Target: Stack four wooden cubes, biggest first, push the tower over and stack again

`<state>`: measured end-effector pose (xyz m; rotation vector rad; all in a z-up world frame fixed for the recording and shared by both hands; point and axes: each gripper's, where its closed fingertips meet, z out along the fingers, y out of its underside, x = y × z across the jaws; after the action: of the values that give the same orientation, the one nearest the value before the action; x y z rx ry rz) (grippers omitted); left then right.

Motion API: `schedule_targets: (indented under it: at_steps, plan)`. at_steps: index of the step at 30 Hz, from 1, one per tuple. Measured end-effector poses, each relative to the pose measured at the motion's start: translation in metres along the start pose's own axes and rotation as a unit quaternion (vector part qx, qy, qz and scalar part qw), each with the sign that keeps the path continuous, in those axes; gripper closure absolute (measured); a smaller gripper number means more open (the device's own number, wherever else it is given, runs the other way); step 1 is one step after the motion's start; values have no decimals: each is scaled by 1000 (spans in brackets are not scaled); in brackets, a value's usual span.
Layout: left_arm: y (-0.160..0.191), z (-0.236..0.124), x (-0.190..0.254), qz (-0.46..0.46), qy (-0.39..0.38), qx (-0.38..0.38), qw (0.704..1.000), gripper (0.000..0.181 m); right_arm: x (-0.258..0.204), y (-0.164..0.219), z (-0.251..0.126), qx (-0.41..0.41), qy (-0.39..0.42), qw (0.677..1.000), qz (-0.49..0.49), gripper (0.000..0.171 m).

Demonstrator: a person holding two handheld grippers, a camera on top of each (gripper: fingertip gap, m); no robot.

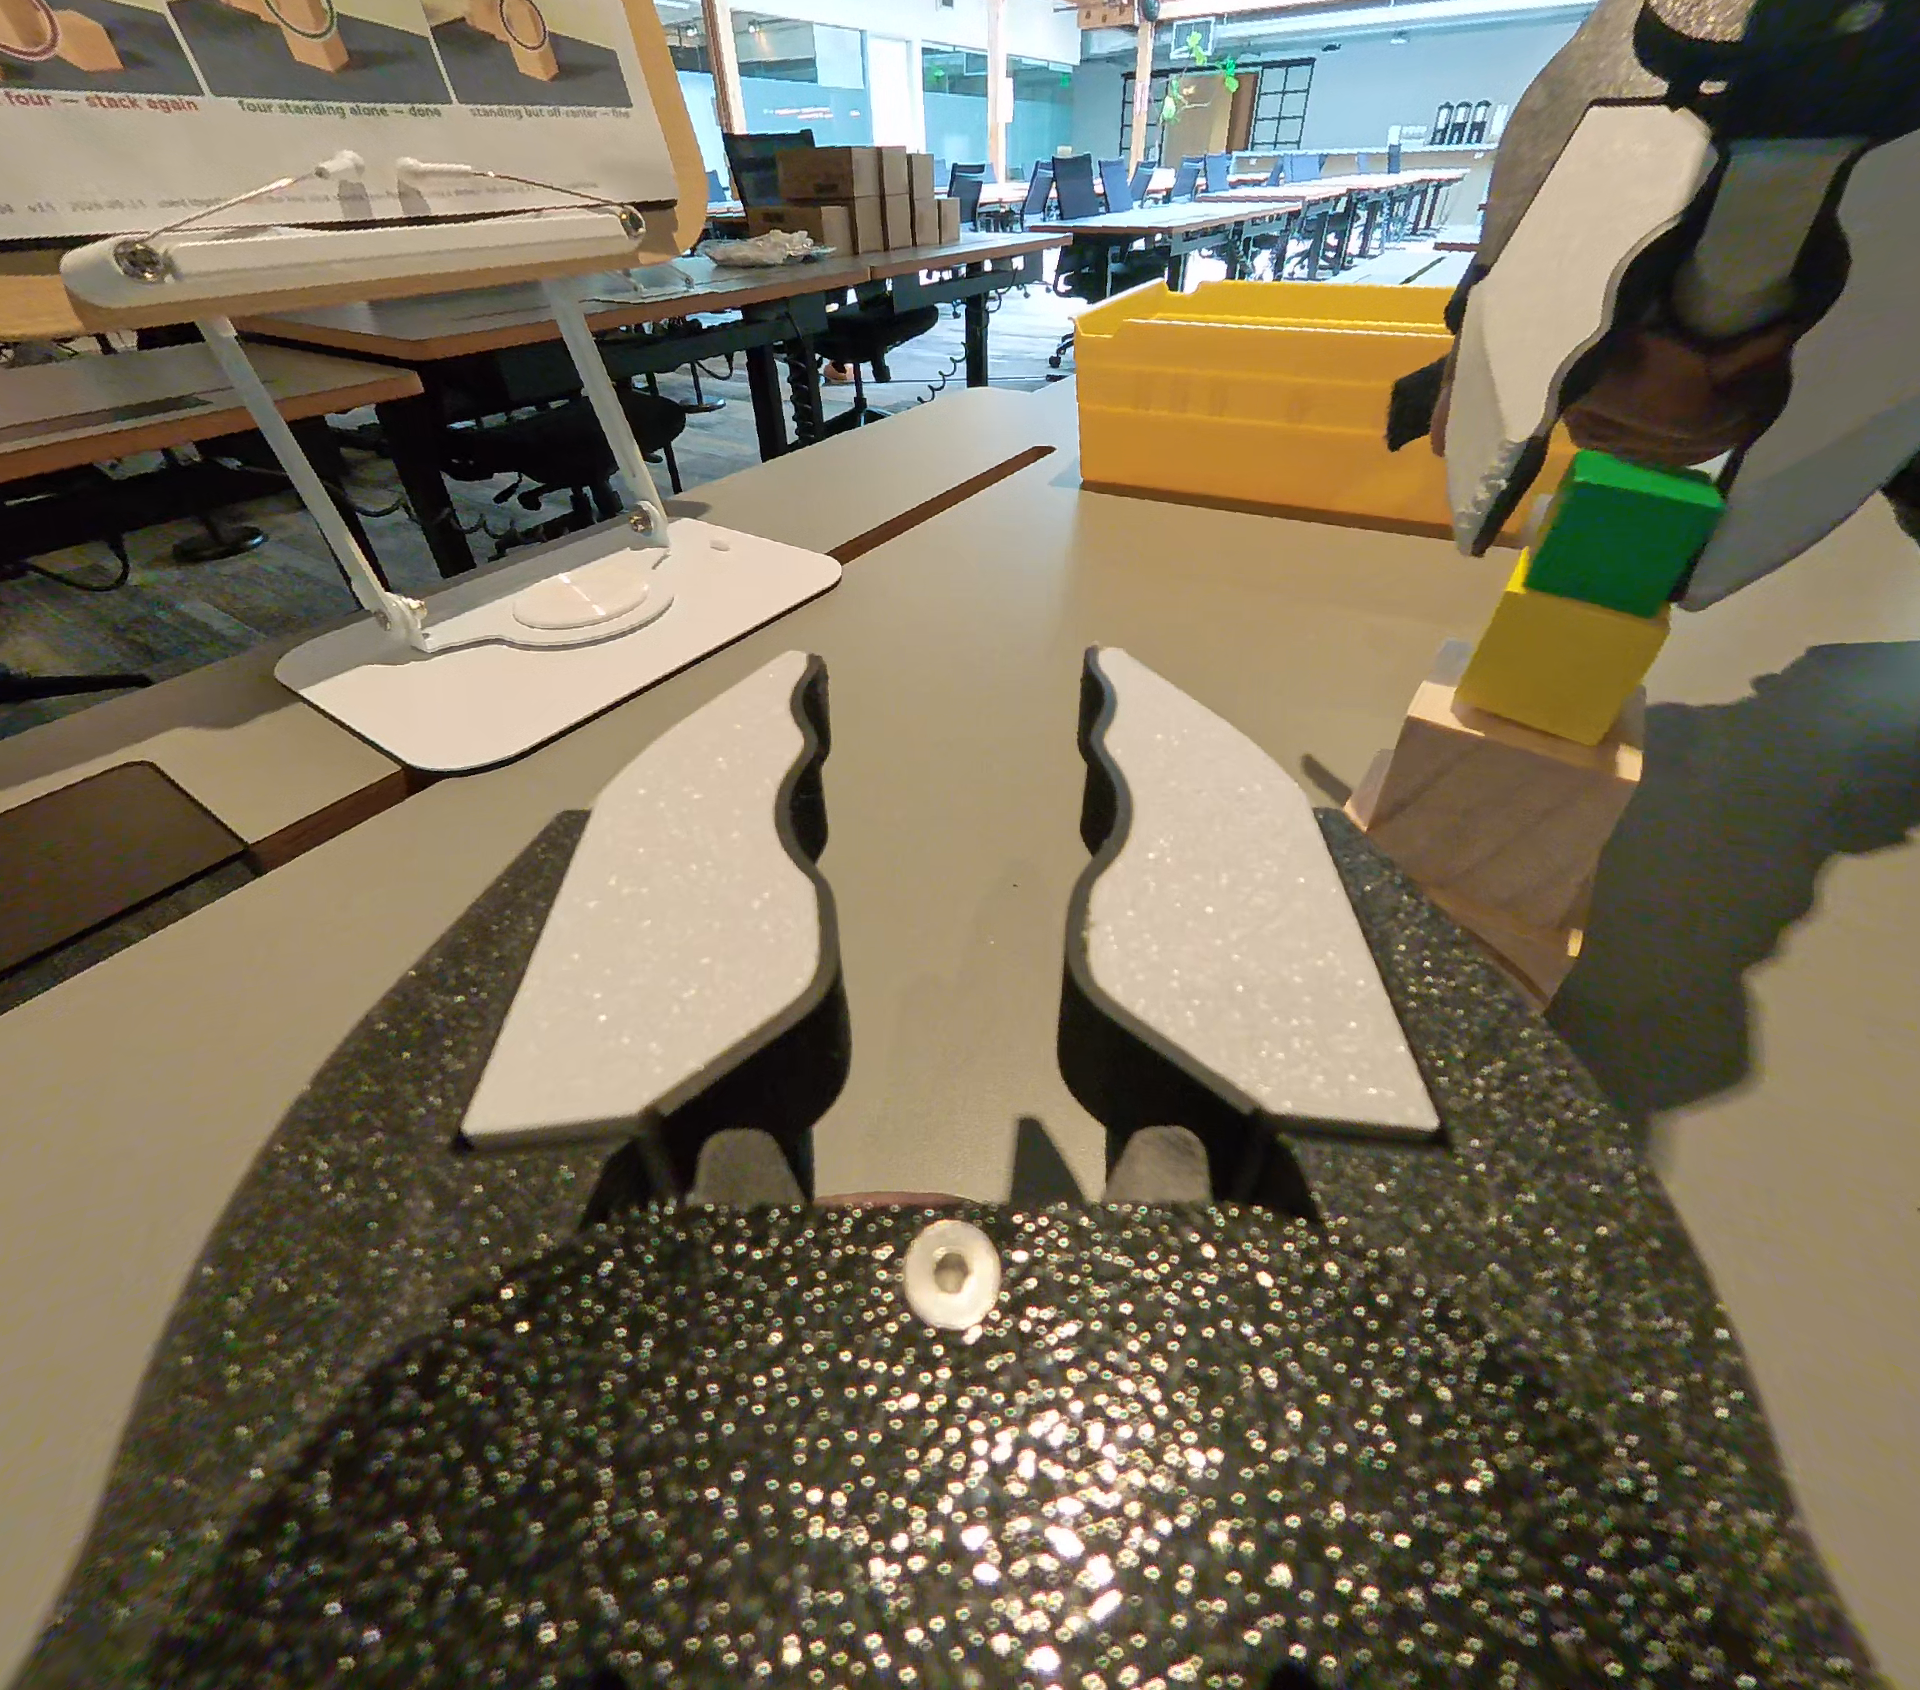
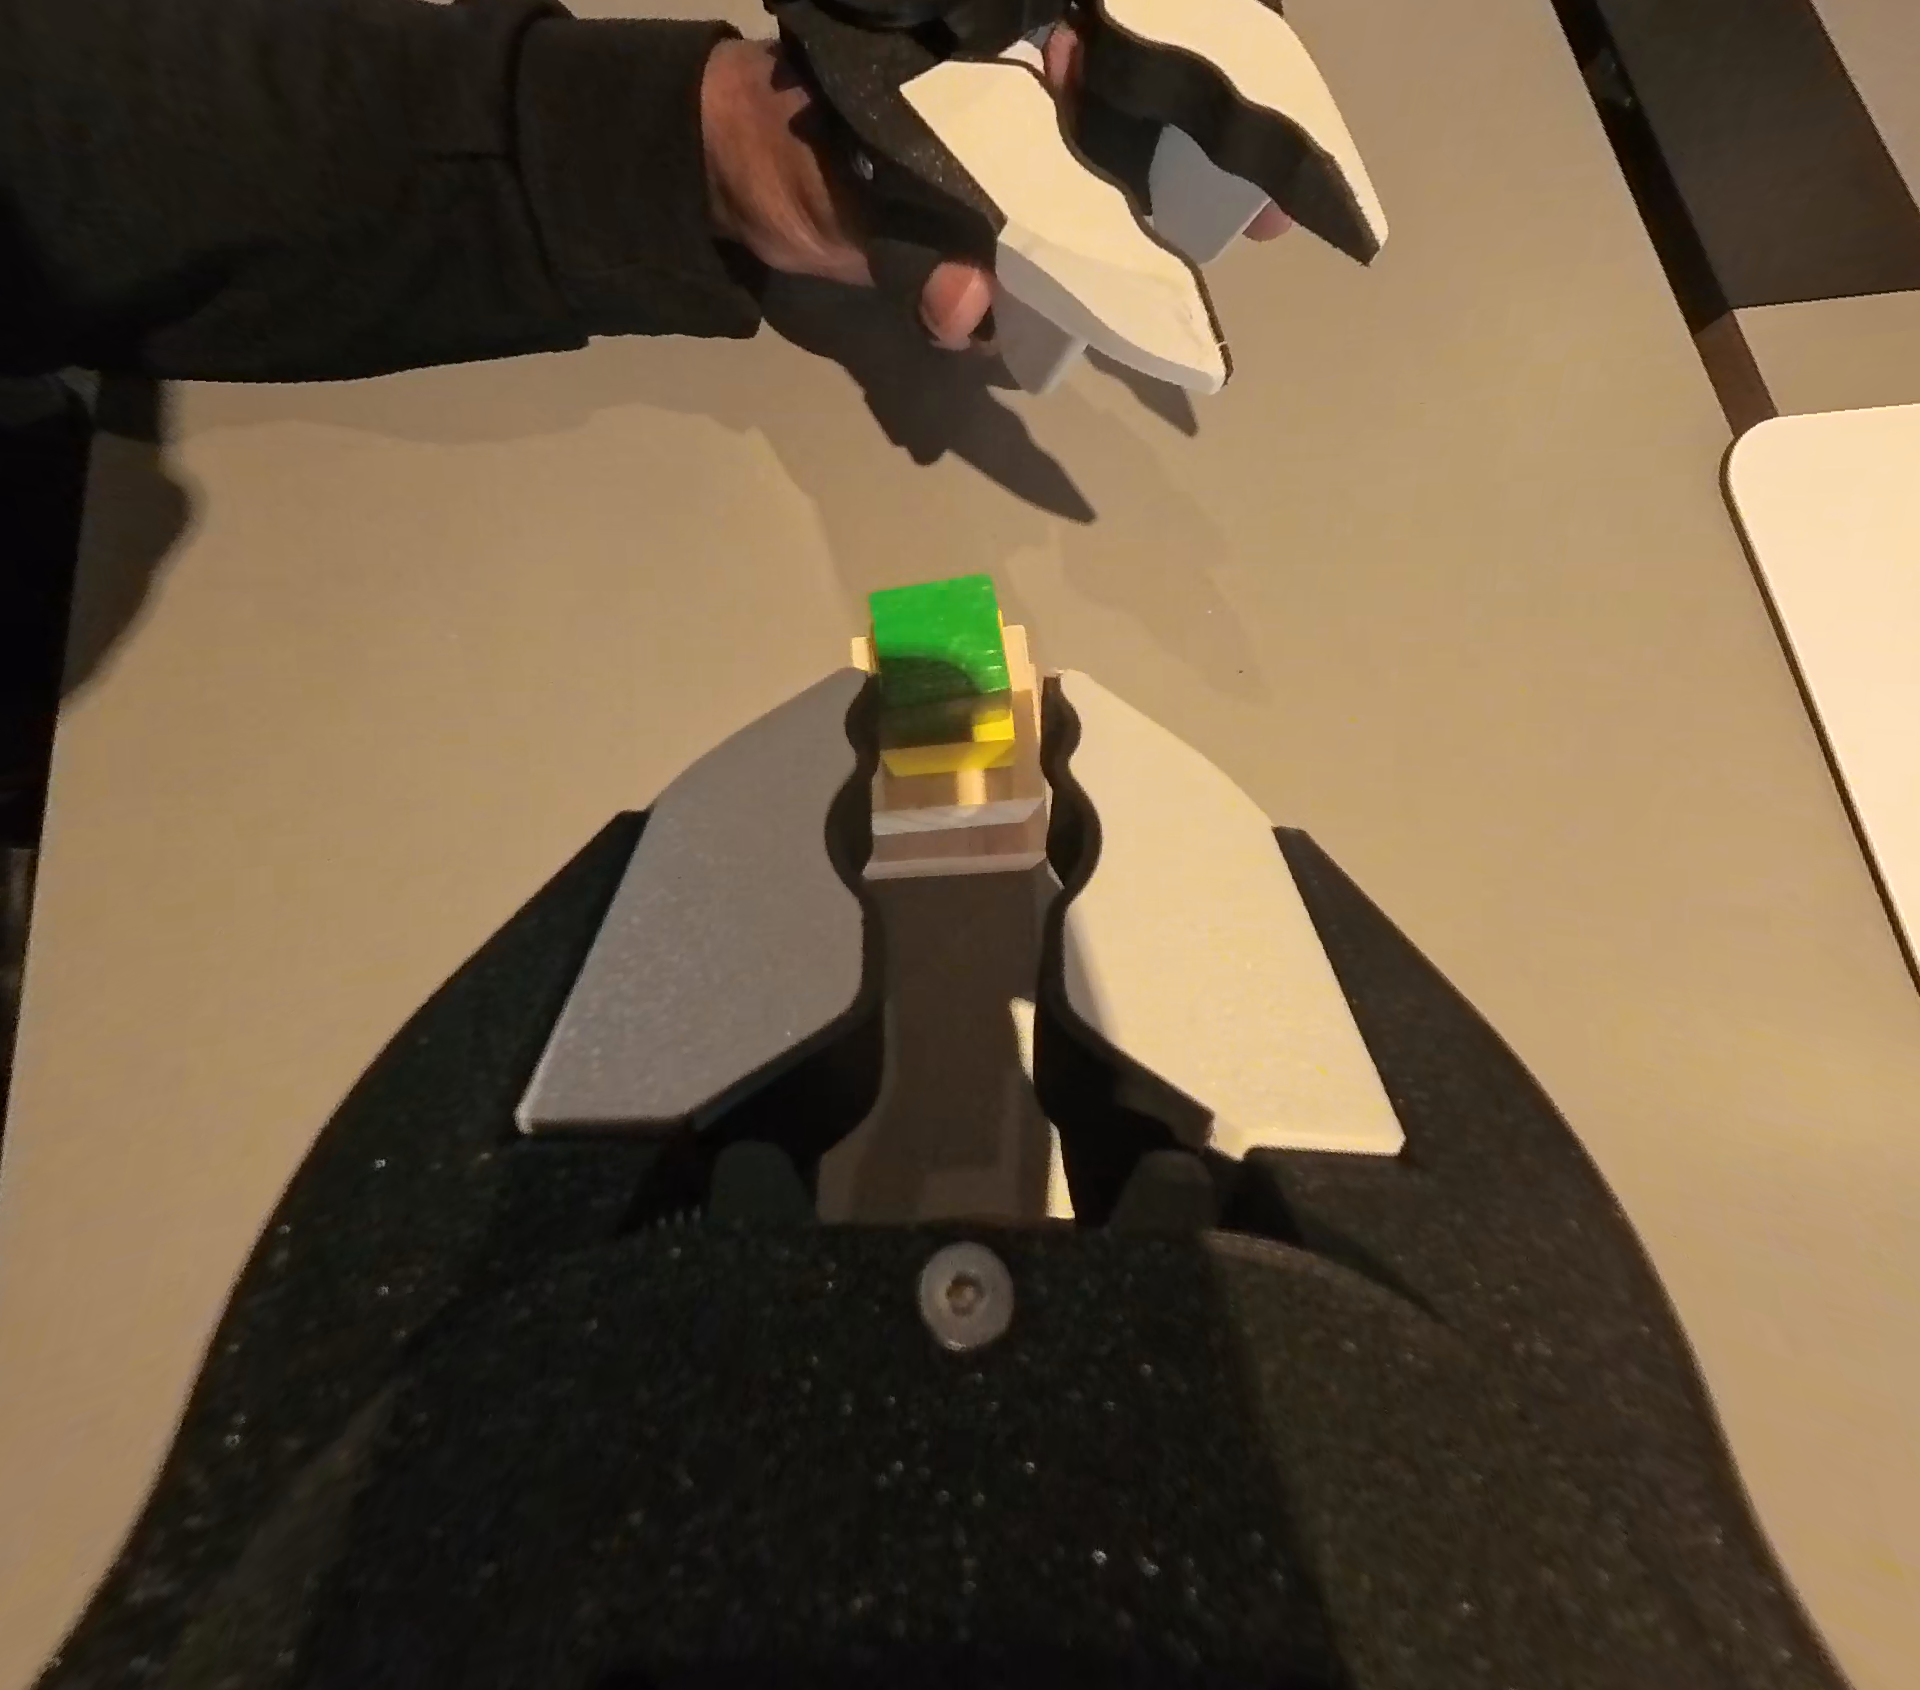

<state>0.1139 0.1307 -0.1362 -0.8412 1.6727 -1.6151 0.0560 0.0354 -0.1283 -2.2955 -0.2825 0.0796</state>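
Note:
A tower of four cubes stands on the grey table [image 1: 1039,560]. From the bottom up it is a large plain wooden cube [image 1: 1538,944], a smaller wooden cube [image 1: 1486,809], a yellow cube [image 1: 1558,674] and a green cube [image 1: 1621,539]. My right gripper [image 1: 1600,549] comes down from above, and its fingers flank the green cube. In the right wrist view, the right gripper [image 2: 961,684] stands open around the green cube [image 2: 935,632], with a small gap on the right side. My left gripper [image 1: 951,684] is open and empty, low over the table to the left of the tower. It also shows in the right wrist view [image 2: 1299,310].
A yellow bin [image 1: 1247,393] stands behind the tower. A white document stand [image 1: 561,632] holding an instruction sheet is at the far left, and its base also shows in the right wrist view [image 2: 1839,653]. A black pad [image 2: 1662,61] lies near the table edge. A person's sleeve [image 2: 312,165] reaches across.

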Motion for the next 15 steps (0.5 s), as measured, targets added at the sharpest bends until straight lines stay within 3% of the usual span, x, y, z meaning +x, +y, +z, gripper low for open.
schedule_targets:
  at_steps: [15]
  plan:
    - [0, 0, 0, 0, 3, 0, 1000, 135, 5, 3, -3, 3, 0, 1000, 8, 132]
